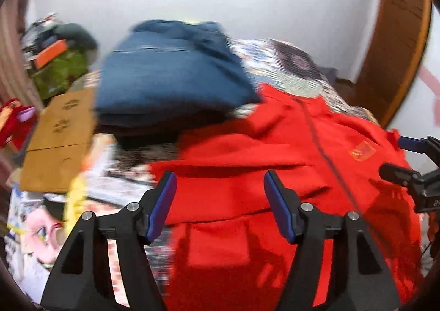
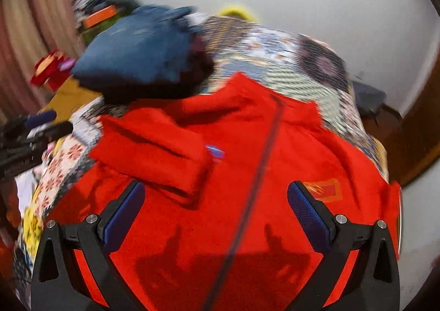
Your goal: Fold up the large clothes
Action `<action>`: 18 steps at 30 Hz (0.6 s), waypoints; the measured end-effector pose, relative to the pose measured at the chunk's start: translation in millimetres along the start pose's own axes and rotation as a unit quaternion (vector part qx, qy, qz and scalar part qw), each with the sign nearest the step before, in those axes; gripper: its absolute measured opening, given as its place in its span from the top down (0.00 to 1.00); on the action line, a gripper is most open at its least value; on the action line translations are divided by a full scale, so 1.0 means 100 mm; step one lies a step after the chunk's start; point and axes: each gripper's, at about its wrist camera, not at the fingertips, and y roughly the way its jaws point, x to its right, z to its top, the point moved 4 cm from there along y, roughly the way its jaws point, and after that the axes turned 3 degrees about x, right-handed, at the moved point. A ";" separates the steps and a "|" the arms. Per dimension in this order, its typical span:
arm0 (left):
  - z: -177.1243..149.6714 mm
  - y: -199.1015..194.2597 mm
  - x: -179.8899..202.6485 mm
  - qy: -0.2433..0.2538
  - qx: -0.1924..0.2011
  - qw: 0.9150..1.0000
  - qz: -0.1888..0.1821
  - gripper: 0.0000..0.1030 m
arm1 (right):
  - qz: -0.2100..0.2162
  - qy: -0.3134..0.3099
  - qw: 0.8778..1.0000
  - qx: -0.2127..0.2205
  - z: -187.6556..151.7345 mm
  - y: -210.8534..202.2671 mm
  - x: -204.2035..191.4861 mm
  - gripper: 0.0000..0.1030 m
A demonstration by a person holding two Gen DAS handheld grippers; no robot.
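Red jacket [image 2: 247, 173] spread front-up on the patterned bedspread [image 2: 275, 44], its dark zipper [image 2: 255, 173] running down the middle. One sleeve [image 2: 154, 157] already lies folded across the chest; the other side, bearing the orange chest patch [image 2: 324, 190], is still unfolded.

Your left tongs [image 1: 220, 201] hang over the jacket's near left part, jaws spread wide, nothing between the blue pads [image 1: 162, 206]. Your right tongs [image 2: 216, 217] hang over the lower front beside the zipper, jaws likewise spread and empty.

A folded blue garment [image 1: 170, 71] rests on the bed just beyond the jacket's collar, apparently touching or overlapping its upper left edge; both views are blurred there. A flattened cardboard box [image 1: 57, 140] lies at the bed's left side.

Likely hazards:
- A pinch taken through both layers would drag the folded sleeve out of place.
- Lifting the collar end could snag or topple the blue garment.
- The slippery-looking fabric may slide from a shallow grip.
- The tongs work close together and could collide.
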 end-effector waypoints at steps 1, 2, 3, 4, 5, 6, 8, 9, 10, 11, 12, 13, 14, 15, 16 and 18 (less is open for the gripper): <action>-0.02 -0.03 -0.16 -0.006 0.001 1.000 0.014 0.37 | 0.006 -0.012 1.000 -0.004 0.03 0.05 -0.09 0.00; -0.06 -0.04 -0.27 -0.012 0.001 1.000 0.023 0.37 | 0.015 -0.031 0.999 -0.011 0.06 0.12 -0.24 0.00; -0.10 -0.06 -0.42 -0.022 -0.002 0.999 0.031 0.37 | 0.025 -0.045 0.999 -0.016 0.08 0.19 -0.35 0.00; -0.14 -0.08 -0.51 -0.029 -0.004 0.999 0.035 0.37 | 0.032 -0.067 0.997 -0.025 0.10 0.29 -0.51 0.00; -0.19 -0.08 -0.61 -0.037 -0.008 0.999 0.039 0.37 | 0.034 -0.081 0.996 -0.034 0.11 0.37 -0.61 0.00; -0.25 -0.08 -0.72 -0.045 -0.012 0.998 0.043 0.37 | 0.040 -0.092 0.994 -0.040 0.11 0.44 -0.70 0.00; -0.34 -0.10 -0.87 -0.056 -0.017 0.997 0.051 0.37 | 0.059 -0.121 0.989 -0.061 0.11 0.62 -0.92 0.02; -0.39 -0.11 -0.95 -0.063 -0.018 0.996 0.053 0.37 | 0.061 -0.135 0.986 -0.074 0.10 0.73 -1.04 0.02; -0.44 -0.13 -0.99 -0.068 -0.020 0.996 0.053 0.37 | 0.064 -0.144 0.984 -0.082 0.10 0.81 -1.14 0.02; -0.48 -0.14 -1.05 -0.073 -0.022 0.996 0.053 0.37 | 0.069 -0.156 0.981 -0.089 0.09 0.91 -1.25 0.02; -0.52 -0.15 -1.12 -0.077 -0.025 0.995 0.053 0.37 | 0.068 -0.164 0.979 -0.096 0.08 1.00 -1.32 0.02; -0.55 -0.14 -1.14 -0.080 -0.026 0.995 0.053 0.37 | 0.066 -0.170 0.978 -0.103 0.08 1.06 -1.38 0.02; -0.58 -0.15 -1.16 -0.083 -0.027 0.995 0.053 0.37 | 0.069 -0.178 0.975 -0.110 0.07 1.15 -1.47 0.02; -0.61 -0.14 -1.19 -0.085 -0.029 0.994 0.054 0.37 | 0.071 -0.185 0.973 -0.116 0.05 1.23 -1.52 0.02; -0.63 -0.12 -1.21 -0.087 -0.031 0.994 0.055 0.37 | 0.069 -0.190 0.972 -0.122 0.05 1.30 -1.56 0.04; -0.68 -0.09 -1.26 -0.090 -0.036 0.994 0.057 0.37 | 0.061 -0.201 0.968 -0.135 0.02 1.45 -1.61 0.12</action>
